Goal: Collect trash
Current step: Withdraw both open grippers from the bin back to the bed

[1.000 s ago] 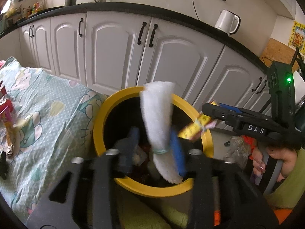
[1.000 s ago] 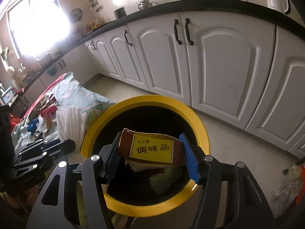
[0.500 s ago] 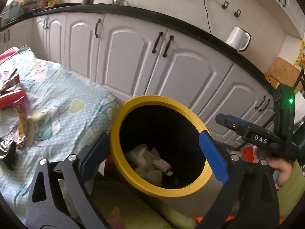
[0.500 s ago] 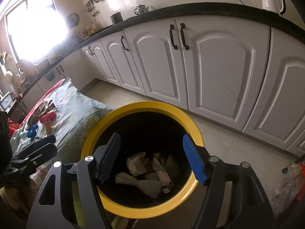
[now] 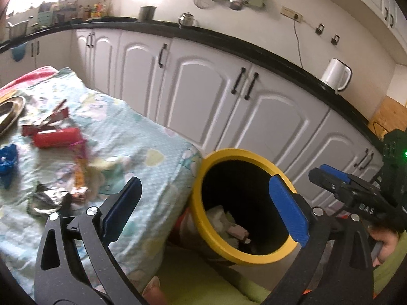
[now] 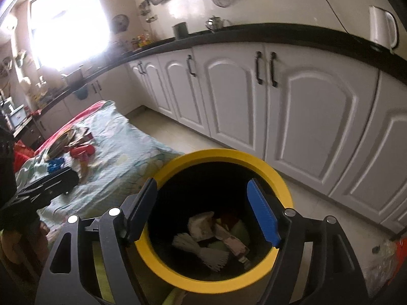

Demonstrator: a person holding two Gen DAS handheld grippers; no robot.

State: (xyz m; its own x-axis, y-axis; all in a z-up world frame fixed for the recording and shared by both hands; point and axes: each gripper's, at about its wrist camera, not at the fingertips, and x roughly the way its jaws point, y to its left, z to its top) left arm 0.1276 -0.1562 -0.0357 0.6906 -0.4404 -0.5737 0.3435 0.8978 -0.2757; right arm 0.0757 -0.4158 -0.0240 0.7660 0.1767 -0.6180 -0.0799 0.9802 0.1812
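A bin with a yellow rim (image 5: 241,152) and a black inside stands beside the cloth-covered table (image 5: 152,178). White paper and a packet (image 6: 203,244) lie at its bottom. My left gripper (image 5: 206,203) hangs over the gap between table and bin, jaws opening, nothing between them. My right gripper (image 6: 203,198) hovers above the bin's rim (image 6: 221,153), jaws also opening and empty; it also shows in the left wrist view (image 5: 351,190). On the table lie a red packet (image 5: 54,137), an orange wrapper (image 5: 80,175) and a foil wrapper (image 5: 48,198).
White cabinets (image 5: 203,96) under a black counter run behind the bin, with a white kettle (image 5: 335,75) on top. A metal plate (image 5: 7,111) and a blue item (image 5: 7,162) sit on the table's far left. A plastic bag (image 6: 381,256) lies on the floor.
The left gripper let go of a white paper roll and the right of a yellow packet; both now lie in the bin. Both jaws widened, and the left gripper swung toward the table.
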